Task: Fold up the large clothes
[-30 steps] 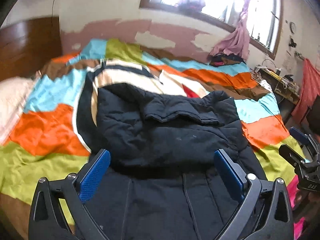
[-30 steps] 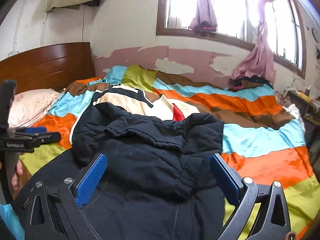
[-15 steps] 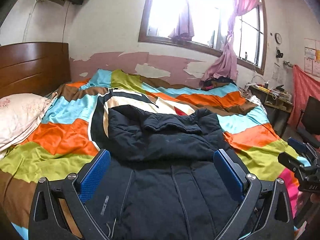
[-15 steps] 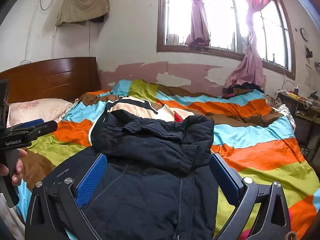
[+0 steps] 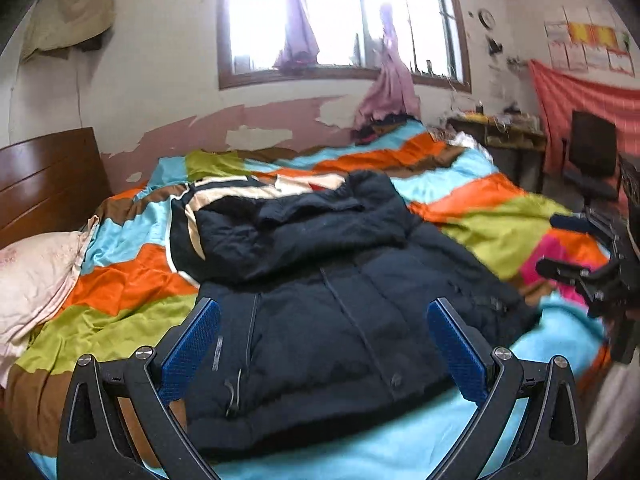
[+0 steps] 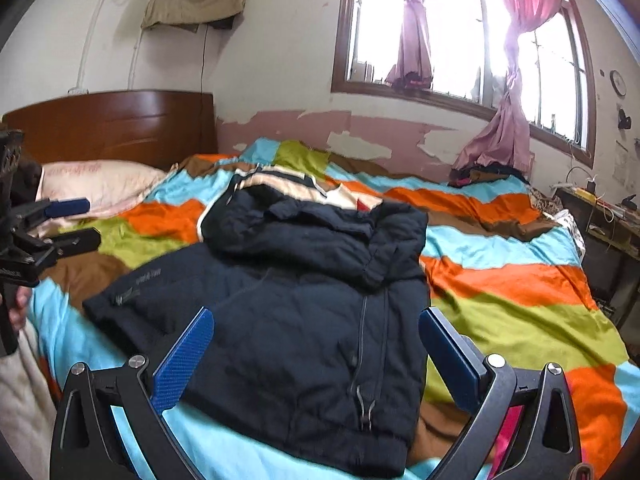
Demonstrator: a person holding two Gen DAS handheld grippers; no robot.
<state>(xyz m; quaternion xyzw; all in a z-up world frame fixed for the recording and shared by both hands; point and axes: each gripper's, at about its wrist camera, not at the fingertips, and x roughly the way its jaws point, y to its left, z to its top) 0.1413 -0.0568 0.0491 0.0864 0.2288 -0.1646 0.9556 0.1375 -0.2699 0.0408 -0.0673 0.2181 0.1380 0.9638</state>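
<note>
A dark navy padded jacket (image 5: 340, 300) lies on the bed, its hood folded down over the body; it also shows in the right wrist view (image 6: 304, 300). A cream and black striped garment (image 5: 240, 192) lies under its far end. My left gripper (image 5: 324, 348) is open and empty, held above the jacket's near hem. My right gripper (image 6: 316, 356) is open and empty, above the jacket's hem and zipper. Each gripper shows at the edge of the other's view: the right one (image 5: 580, 248) and the left one (image 6: 64, 224).
The bed has a striped cover (image 6: 500, 280) in orange, blue, green and brown. A pink pillow (image 5: 36, 280) and wooden headboard (image 6: 112, 128) are at the left. A desk (image 5: 496, 136) and chair (image 5: 592, 160) stand at the right. A window (image 6: 460, 28) is behind.
Both grippers have pulled back and risen from the jacket. More of the jacket and bed shows. The jacket lies still; both grippers stay open.
</note>
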